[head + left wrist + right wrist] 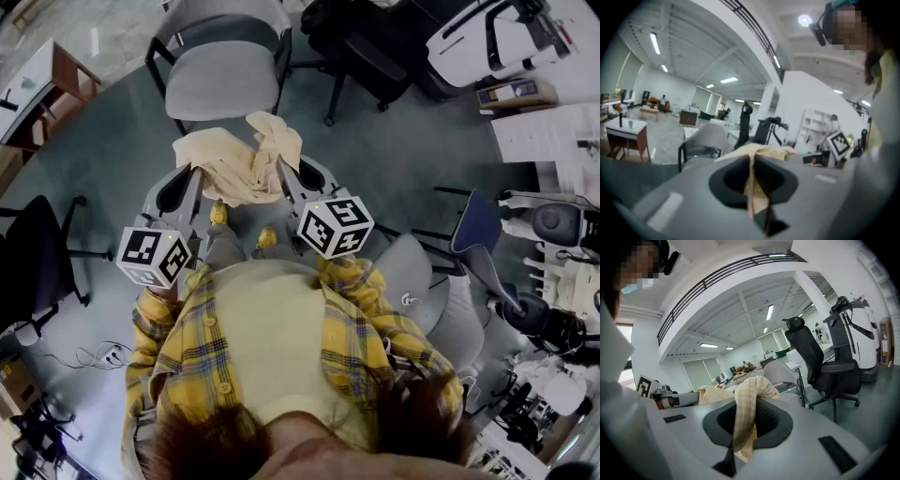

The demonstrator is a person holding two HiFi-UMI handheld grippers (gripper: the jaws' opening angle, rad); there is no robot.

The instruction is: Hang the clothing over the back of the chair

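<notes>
Ahead, grey chair (220, 84) faces clothing (239, 167); black chair (361, 42) beside.

No word, number or brand that we can read anywhere. On the left gripper (199, 178), the cube (155, 255) shows black-and-white square markers, and we see the same on the right gripper (284, 178) and its cube (335, 225): patterns only, no letters. Over at the right, the sheets of paper (539, 131) carry print too small for us to read.
</notes>
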